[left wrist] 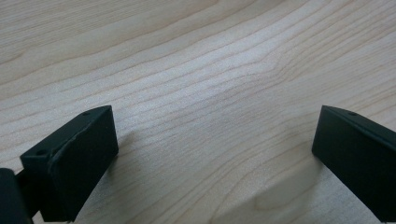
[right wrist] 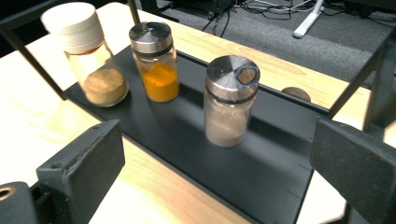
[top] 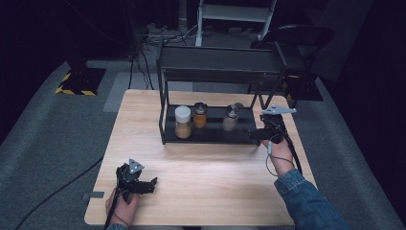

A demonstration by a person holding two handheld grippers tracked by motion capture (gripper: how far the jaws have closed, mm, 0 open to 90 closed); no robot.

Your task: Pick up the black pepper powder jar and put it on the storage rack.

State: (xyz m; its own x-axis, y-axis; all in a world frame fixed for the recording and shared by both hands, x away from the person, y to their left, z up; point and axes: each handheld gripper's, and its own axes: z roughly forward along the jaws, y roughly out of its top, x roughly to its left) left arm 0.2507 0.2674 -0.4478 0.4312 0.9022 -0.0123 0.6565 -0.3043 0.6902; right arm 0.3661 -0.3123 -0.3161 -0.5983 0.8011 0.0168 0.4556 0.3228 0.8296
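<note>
On the lower shelf of the black rack (top: 165,103), three spice jars stand upright in a row. The jar with brown powder and a metal lid (right wrist: 229,103) is the one nearest the right gripper (top: 256,133); it stands toward the right end of the shelf, well apart from the shelf's right edge, with bare black shelf around it. The right gripper hangs at the shelf's front right corner with its jaws spread wide and nothing between them (the pads touch no jar). In the right gripper view the jar with orange powder (right wrist: 156,62) stands beside the brown one, and the white-capped jar with tan powder (right wrist: 88,52) is at the left end of the row, a clear gap between each pair.

The left gripper (top: 152,185) rests low near the front left corner of the wooden table (top: 210,191), held by the person's left hand (top: 125,203); its jaws are also spread wide, with bare wood grain between them
</note>
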